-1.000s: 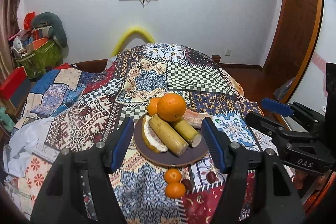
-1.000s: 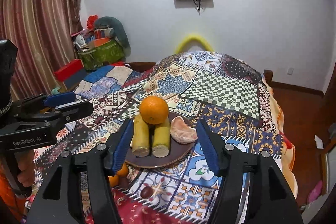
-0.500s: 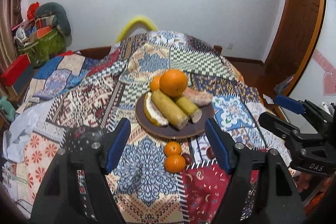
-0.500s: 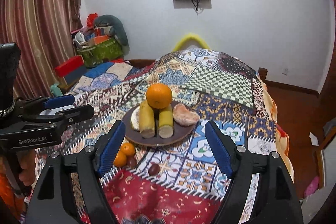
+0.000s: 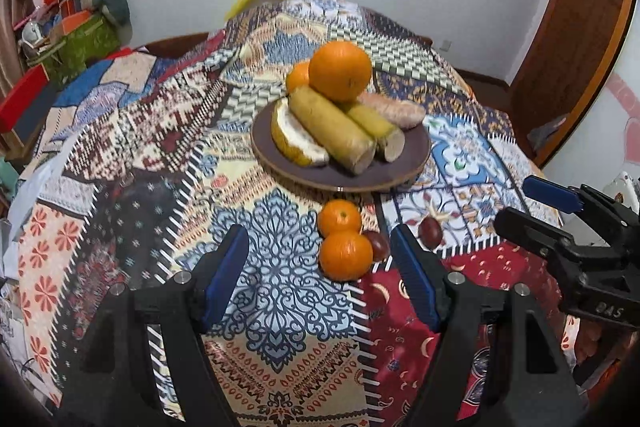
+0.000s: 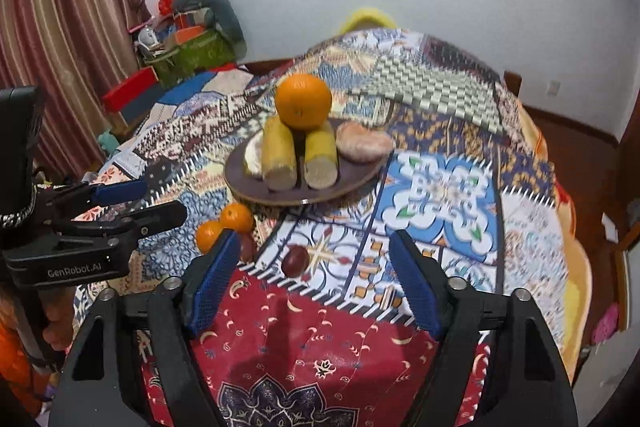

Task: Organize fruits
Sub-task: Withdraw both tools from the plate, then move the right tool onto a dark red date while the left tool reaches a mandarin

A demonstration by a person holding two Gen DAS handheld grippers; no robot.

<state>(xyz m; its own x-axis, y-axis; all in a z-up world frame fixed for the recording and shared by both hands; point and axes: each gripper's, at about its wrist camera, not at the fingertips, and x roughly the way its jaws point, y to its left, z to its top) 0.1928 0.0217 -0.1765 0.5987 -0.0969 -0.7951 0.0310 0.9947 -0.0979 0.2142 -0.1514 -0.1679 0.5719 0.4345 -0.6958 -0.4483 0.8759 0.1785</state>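
A brown plate (image 5: 280,171) on the patchwork cloth carries a large orange (image 5: 340,71), two yellow stalk pieces (image 5: 328,131), a peeled white wedge (image 5: 296,139) and a pink segment (image 5: 394,107). In front of the plate lie two mandarins (image 5: 346,255) and two dark red fruits (image 5: 430,231). My left gripper (image 5: 318,241) hovers open just before the mandarins, holding nothing. My right gripper (image 6: 314,243) has its jaws closing, empty, with one dark red fruit (image 6: 295,261) on the cloth between its fingers, untouched. The other gripper shows at each view's edge.
The cloth (image 6: 440,187) covers a rounded table that drops away on all sides. A pile of bags and boxes (image 6: 188,43) stands at the back left by a curtain. A wooden door (image 5: 576,27) is at the right, and a screen hangs on the wall.
Both grippers have sunk toward the cloth and tipped downward, so the loose mandarins and dark red fruits now sit near the fingertips. Nothing was taken hold of.
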